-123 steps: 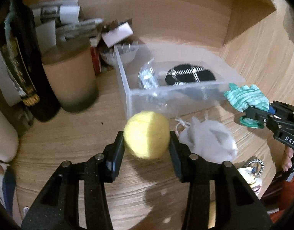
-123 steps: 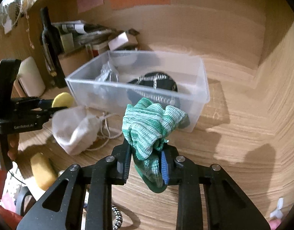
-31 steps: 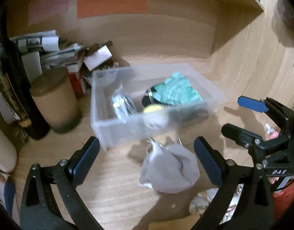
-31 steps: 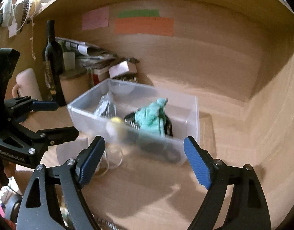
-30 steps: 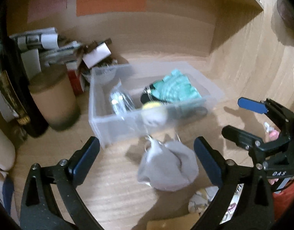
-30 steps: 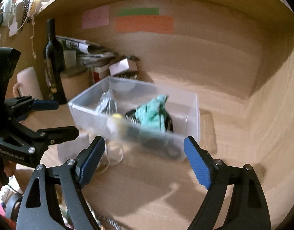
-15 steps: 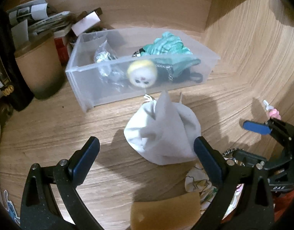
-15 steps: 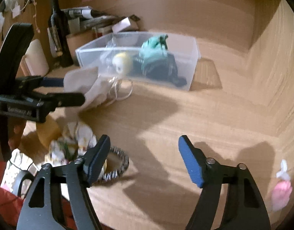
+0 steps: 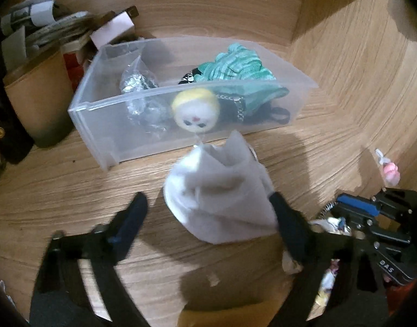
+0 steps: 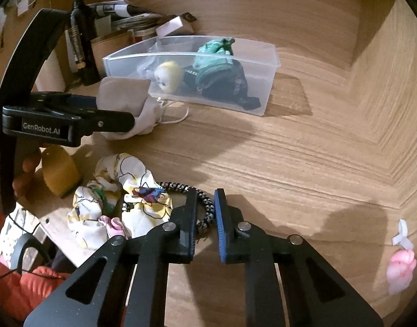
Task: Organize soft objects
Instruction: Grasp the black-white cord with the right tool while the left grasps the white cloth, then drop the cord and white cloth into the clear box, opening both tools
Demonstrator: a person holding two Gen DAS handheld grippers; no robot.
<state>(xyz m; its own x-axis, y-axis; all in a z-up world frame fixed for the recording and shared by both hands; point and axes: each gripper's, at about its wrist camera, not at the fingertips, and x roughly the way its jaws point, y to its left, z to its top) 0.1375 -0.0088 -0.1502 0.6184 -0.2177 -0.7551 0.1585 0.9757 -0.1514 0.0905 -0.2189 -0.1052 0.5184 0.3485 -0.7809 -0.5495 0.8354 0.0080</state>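
A clear plastic bin (image 9: 99,133) on the wooden desk holds a yellow-topped doll-face ball (image 9: 195,112), a green knit cloth (image 9: 237,65), a black item and a shiny wrapper. A white drawstring pouch (image 9: 219,190) lies in front of the bin. My left gripper (image 9: 208,212) is open, its jaws on either side of the pouch. My right gripper (image 10: 205,212) is nearly shut around a black-and-white beaded bracelet (image 10: 205,204), beside a floral cloth (image 10: 121,190). The bin also shows in the right wrist view (image 10: 268,87).
A brown cylinder (image 9: 37,103), a dark bottle (image 10: 82,35), papers and a small box stand behind the bin at the left. A yellow sponge (image 10: 60,175) lies near the floral cloth. A pink and white trinket (image 10: 400,267) lies at the right, by the wooden side wall.
The ball and green cloth now lie in the bin. My left gripper has come down around the white pouch. My right gripper has dropped to the bracelet and narrowed from wide open.
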